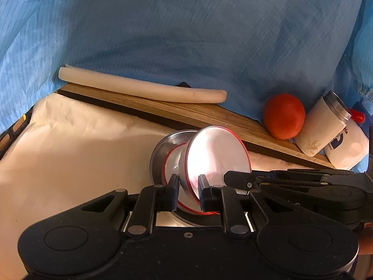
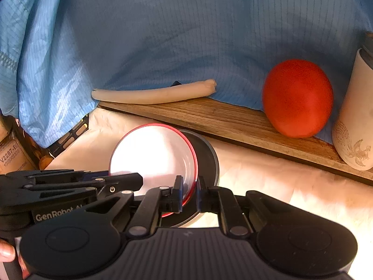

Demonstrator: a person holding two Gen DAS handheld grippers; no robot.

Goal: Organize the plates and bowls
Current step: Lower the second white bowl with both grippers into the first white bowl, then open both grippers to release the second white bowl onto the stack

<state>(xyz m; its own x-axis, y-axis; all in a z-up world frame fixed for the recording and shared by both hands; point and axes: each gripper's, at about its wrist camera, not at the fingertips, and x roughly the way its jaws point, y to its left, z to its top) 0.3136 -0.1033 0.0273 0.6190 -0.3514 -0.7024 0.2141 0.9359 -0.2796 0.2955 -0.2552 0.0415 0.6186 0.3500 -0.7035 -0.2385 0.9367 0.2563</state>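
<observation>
A: Status of my grippers?

B: My left gripper [image 1: 188, 192] clamps the near rim of the red-rimmed white bowl [image 1: 216, 156]. My right gripper [image 2: 189, 193] clamps the opposite rim.

A: Bowl location?

B: Tilted, resting in a metal bowl [image 1: 163, 149] on the cream cloth [image 1: 70, 163], near the wooden board [image 2: 209, 116].

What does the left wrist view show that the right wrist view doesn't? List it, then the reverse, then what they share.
Only left wrist: a white cup with blue print beside the tumbler, and a small red cap.
Only right wrist: a labelled carton at far left and a person's fingers.
Both: the red-rimmed white bowl tilted on edge over a metal dish, the tomato, the pale tube, the white tumbler, the wooden board and the blue cloth.
</observation>
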